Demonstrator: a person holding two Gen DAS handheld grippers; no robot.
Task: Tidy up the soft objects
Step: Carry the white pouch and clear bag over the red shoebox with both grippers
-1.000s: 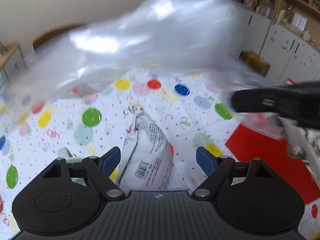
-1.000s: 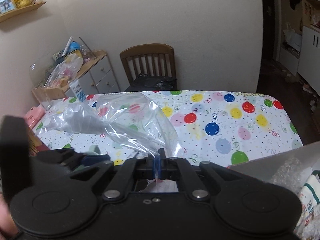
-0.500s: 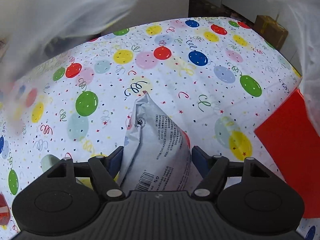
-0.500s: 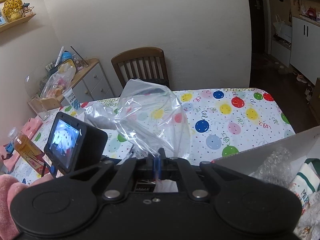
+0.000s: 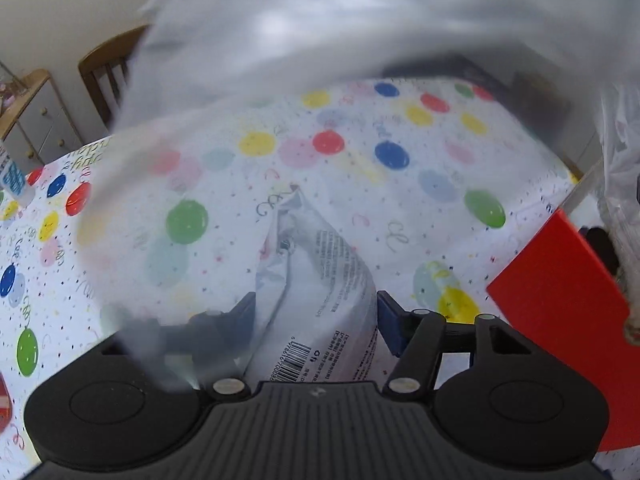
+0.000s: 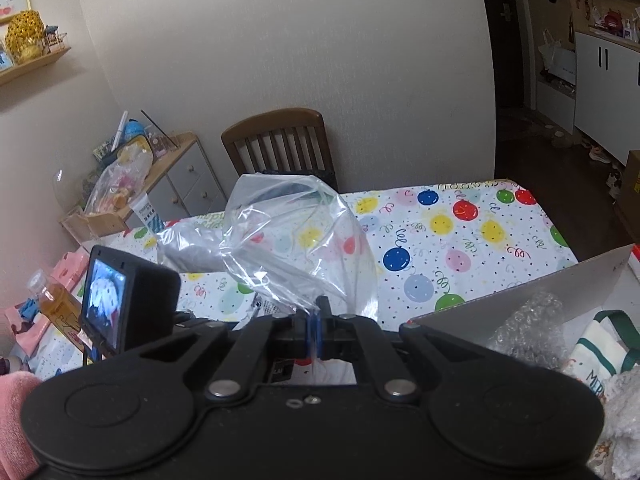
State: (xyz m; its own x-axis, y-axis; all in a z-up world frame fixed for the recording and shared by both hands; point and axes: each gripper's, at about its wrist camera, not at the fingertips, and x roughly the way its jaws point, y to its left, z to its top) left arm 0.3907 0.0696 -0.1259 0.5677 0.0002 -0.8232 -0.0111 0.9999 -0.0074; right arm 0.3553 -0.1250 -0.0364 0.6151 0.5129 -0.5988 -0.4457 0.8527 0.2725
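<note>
Drifted back across the left wrist lens since half a second ago: clear plastic bag, blurred, now veiling the upper field and the left finger. Silver packet unchanged between the blue pads.

Nearest, left wrist view: left gripper, jaws set at middle width, flanking the silver packet on both sides; contact with the pads likely but not certain, and whether lifted or lying on the balloon tablecloth cannot be told. Beyond it, red box at right, chair at far left.

Nearest, right wrist view: right gripper, jaws fully together, pinching an edge of the clear plastic bag, which billows up and forward above the table.

For the step in hand, judged as bagging the packet: keep the pinch firm and raised so the mouth hangs open; squeeze the packet only lightly, soft pouches deforming and slipping easily; steer its narrow crimped end toward the opening first.

Shown only by the right wrist view: bag outline, left unit's camera screen, bubble wrap in the box, orange bottle, cabinet. Shown only by the left wrist view: packet barcode, the grip on it.
</note>
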